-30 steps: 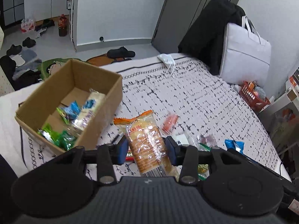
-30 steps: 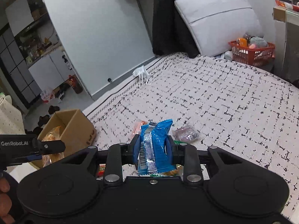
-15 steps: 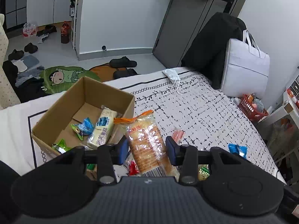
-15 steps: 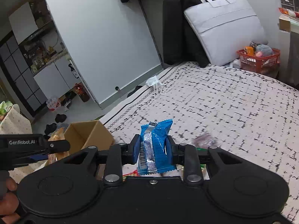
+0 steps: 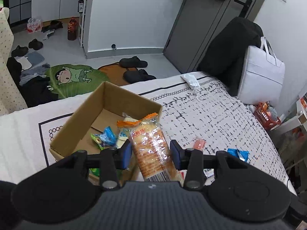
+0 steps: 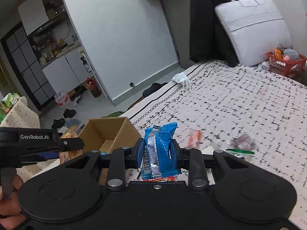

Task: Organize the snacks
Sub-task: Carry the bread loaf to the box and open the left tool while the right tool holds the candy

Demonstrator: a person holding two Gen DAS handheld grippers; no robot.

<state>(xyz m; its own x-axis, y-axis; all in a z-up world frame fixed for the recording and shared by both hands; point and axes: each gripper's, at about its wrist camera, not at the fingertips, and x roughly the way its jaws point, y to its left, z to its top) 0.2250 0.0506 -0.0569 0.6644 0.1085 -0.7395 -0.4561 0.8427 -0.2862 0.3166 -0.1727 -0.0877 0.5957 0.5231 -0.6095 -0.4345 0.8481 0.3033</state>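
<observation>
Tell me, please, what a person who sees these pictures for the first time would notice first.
Most striking is the orange bread packet clamped in the left gripper, just in front of the open cardboard box on the bed. Next is the blue snack packet pinched upright in the right gripper, with loose snacks scattered behind.

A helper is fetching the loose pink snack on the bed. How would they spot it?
On the patterned bedspread, look just past the cardboard box. The pink packet lies flat there; the blue packet nearby differs by colour.
</observation>
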